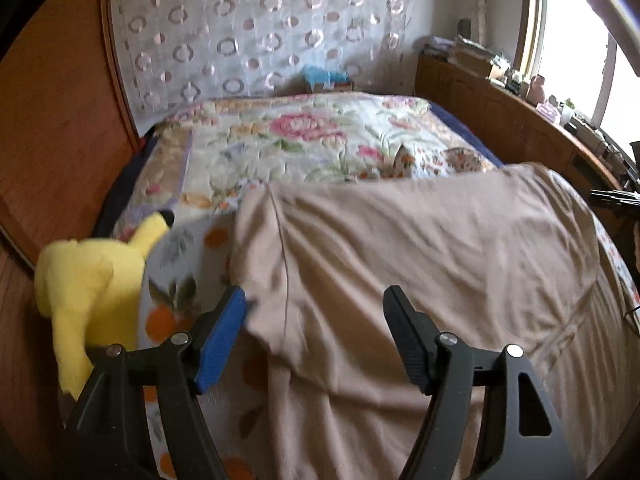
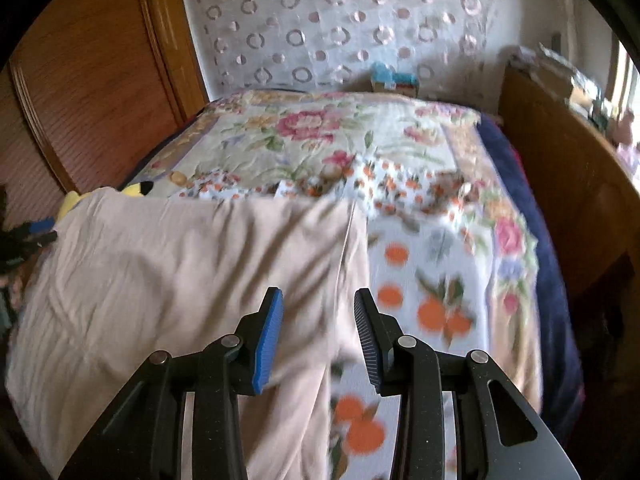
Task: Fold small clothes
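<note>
Beige garment [image 1: 420, 248] on floral bedspread [image 1: 304, 140]

Both grippers share one build. The left gripper [image 1: 314, 300] and the right gripper [image 2: 318, 300] have matte black linkage arms with round silver pivot screws, one ribbed blue pad, one ribbed black pad, and triangular cut-outs.

left wrist: close above the beige garment [image 1: 400, 264], angled down along the bed toward the dotted curtain [image 1: 260, 28], yellow plush [image 1: 92, 276] lower left | right wrist: same heading, close over the garment's other edge [image 2: 180, 272] | shared: garment, floral bedspread [image 1: 304, 140], curtain
</note>
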The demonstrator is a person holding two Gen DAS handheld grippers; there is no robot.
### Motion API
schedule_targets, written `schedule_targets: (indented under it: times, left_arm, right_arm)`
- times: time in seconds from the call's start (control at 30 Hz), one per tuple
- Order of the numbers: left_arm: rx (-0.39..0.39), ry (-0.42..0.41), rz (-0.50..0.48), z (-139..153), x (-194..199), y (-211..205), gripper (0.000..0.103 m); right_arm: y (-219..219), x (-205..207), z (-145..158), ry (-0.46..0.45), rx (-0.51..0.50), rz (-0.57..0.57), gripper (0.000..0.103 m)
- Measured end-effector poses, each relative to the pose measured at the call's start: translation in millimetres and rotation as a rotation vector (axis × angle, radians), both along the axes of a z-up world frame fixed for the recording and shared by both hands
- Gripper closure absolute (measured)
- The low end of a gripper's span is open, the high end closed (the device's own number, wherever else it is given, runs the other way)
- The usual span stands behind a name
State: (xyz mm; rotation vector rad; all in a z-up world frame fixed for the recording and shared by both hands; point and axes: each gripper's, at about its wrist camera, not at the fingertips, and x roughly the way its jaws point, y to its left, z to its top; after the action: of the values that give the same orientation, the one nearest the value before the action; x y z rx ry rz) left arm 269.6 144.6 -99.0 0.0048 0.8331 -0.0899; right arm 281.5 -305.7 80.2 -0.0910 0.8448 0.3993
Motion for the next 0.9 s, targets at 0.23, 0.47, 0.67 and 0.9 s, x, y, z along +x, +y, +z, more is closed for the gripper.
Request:
schedule_targets:
  times: [0.23, 0.47, 0.67, 0.9]
  left_arm:
    - [0.004, 0.06, 0.008, -16.7, -0.3, -2.5, 0.031]
    - [0.011, 0.068, 0.006, -18.9, 2.3, -4.9, 0.026]
    - [0.01, 0.07, 0.006, -20.7, 3.2, -4.6, 0.025]
    - [0.002, 0.07, 0.006, -20.1, 3.7, -4.2, 0.025]
  right_arm:
    - [-4.0, -7.6, -8.1, 0.067, 0.009, -0.017, 0.065]
    - [1.6, 4.7, -13.6, 0.068, 0.031, -0.029, 0.065]
    - [14.2, 22.1, -39.9, 0.026, 0.033, -0.054, 0.065]
    - [24.5, 18.1, -50.7, -0.026, 0.002, -0.051, 0.064]
